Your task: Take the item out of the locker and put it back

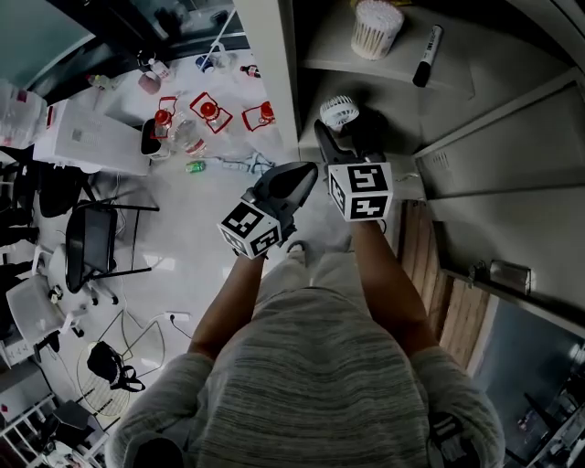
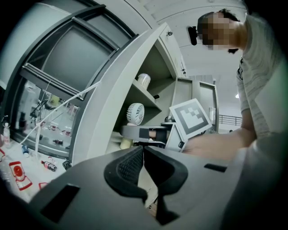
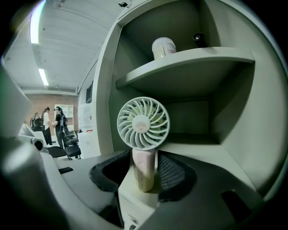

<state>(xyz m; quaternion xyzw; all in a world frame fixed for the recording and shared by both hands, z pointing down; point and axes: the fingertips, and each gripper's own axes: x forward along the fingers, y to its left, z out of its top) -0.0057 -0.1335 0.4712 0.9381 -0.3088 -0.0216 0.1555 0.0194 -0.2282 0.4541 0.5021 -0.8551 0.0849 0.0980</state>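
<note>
A small white hand-held fan (image 3: 143,122) stands upright on the lower floor of the open locker (image 3: 225,112), its pale handle (image 3: 144,173) between the jaws of my right gripper (image 3: 142,170). The jaws stand wide on either side of the handle with a small gap, so they are open. From the head view the fan (image 1: 339,111) sits just inside the locker, ahead of the right gripper (image 1: 331,137). My left gripper (image 1: 306,171) hangs outside the locker to the left, shut with nothing in it (image 2: 143,155).
The upper shelf (image 1: 457,82) holds a tub of cotton swabs (image 1: 377,27) and a black marker pen (image 1: 427,55). The locker door (image 1: 498,174) stands open at right. A table (image 1: 91,137) with bottles and a chair (image 1: 91,242) lie below left.
</note>
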